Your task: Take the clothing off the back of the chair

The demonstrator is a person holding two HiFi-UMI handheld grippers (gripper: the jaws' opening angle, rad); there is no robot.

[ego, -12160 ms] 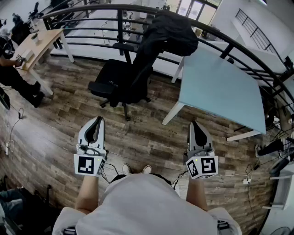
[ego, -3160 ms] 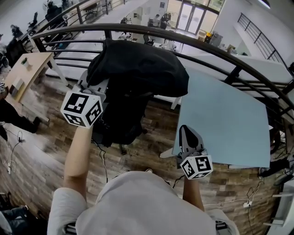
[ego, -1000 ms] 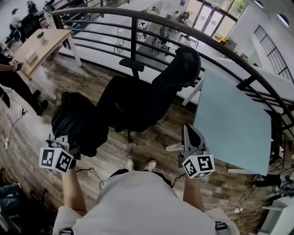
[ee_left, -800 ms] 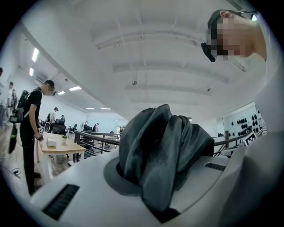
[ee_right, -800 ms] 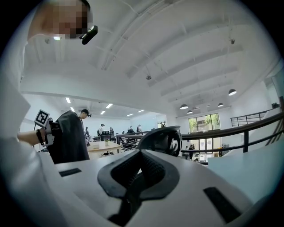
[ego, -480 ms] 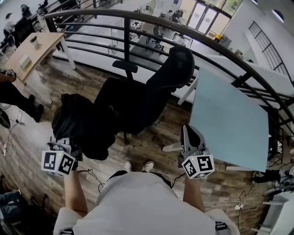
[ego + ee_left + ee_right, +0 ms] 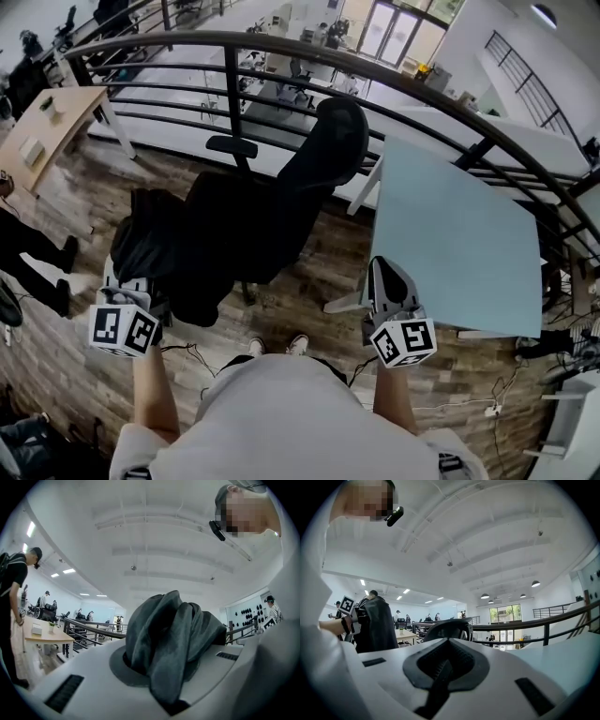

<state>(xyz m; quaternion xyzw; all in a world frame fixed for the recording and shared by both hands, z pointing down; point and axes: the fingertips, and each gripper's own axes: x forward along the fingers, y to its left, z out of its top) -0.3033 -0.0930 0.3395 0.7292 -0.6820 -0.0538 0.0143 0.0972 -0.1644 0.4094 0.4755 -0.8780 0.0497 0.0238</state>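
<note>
A black garment (image 7: 173, 258) hangs in a bunch from my left gripper (image 7: 129, 286), off to the left of the black office chair (image 7: 281, 202). In the left gripper view the dark cloth (image 7: 173, 639) is pinched between the shut jaws and bulges up over them. The chair's back (image 7: 333, 141) is bare. My right gripper (image 7: 389, 281) is held low at the right, near the corner of the pale blue table (image 7: 459, 244), shut with nothing in it. In the right gripper view the hanging garment (image 7: 375, 623) and the chair (image 7: 447, 627) show ahead.
A curved black railing (image 7: 281, 47) runs behind the chair. A wooden desk (image 7: 47, 117) stands at the far left with a person (image 7: 23, 253) beside it. Cables lie on the wooden floor (image 7: 309, 281) near my feet.
My left gripper with the garment has shifted a little to the right, nearer the chair. The view has swung, so chair and table sit further left. My right gripper has barely moved.
</note>
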